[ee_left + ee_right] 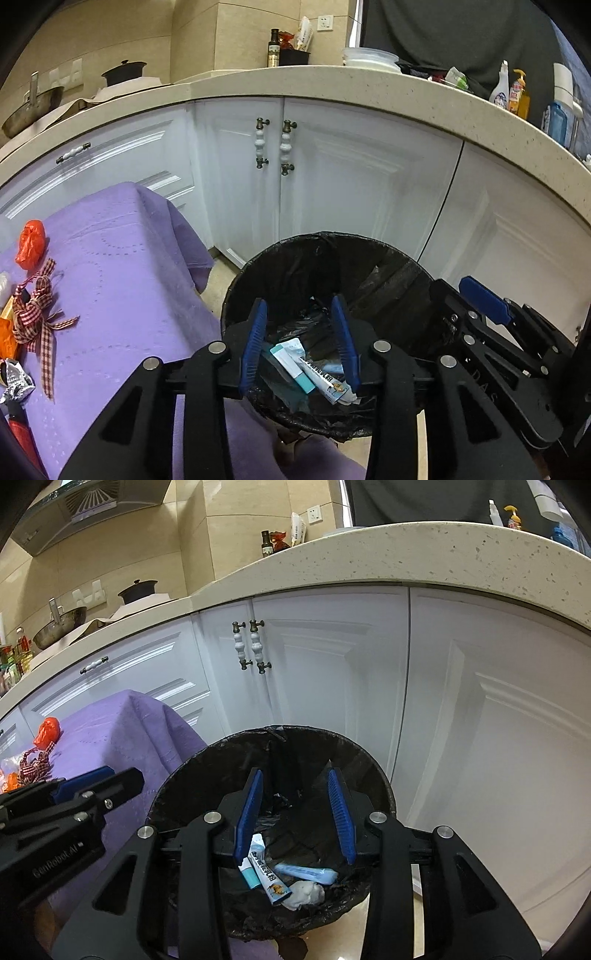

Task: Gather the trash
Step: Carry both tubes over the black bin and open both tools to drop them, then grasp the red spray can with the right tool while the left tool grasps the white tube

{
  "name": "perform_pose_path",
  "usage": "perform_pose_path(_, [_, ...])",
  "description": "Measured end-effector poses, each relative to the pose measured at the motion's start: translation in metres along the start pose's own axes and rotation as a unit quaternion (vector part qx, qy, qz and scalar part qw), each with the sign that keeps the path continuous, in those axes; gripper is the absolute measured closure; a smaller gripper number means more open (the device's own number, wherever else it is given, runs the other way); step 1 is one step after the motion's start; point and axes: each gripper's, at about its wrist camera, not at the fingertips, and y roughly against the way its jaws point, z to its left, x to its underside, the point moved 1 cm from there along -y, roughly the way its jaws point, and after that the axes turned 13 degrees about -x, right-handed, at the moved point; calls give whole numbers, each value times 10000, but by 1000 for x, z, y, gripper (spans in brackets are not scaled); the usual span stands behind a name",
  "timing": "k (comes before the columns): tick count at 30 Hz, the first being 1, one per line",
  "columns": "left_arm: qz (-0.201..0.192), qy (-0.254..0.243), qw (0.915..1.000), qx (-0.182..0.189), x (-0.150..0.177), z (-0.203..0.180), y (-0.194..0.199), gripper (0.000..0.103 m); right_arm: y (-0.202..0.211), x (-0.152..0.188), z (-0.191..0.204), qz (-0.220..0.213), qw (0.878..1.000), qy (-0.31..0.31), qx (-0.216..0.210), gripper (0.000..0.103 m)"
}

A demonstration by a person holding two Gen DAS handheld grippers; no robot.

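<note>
A bin with a black liner (325, 240) stands on the floor beside the table. My left gripper (299, 306) hangs open over it, with nothing between its blue pads. Down in the bin lie a teal and white box (291, 360) and a printed packet (325, 380). My right gripper (295, 775) is open over the same bin (280, 731), above the packet (267, 875), a blue tube (306, 873) and a crumpled white tissue (306, 893). On the purple tablecloth (129, 295) lie a red plastic bag (31, 245), a checked ribbon (37, 314) and a foil wrapper (14, 380).
White cabinet doors (351, 177) stand right behind the bin under a speckled counter (406, 96) with bottles, a stack of bowls, a wok and a pot. The two grippers hang side by side, the right one (480, 299) at the bin's right rim.
</note>
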Motion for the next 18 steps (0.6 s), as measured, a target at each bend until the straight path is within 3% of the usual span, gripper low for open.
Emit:
perform_pose_path(11, [-73,262,9993,-249,5,42,29,63,21,2,26,-75,9999,90,-94,67])
perform_pose_path(18, [-185,387,9978,-504,16,80,54,63,30,12,62,27,9992,204,-351,67])
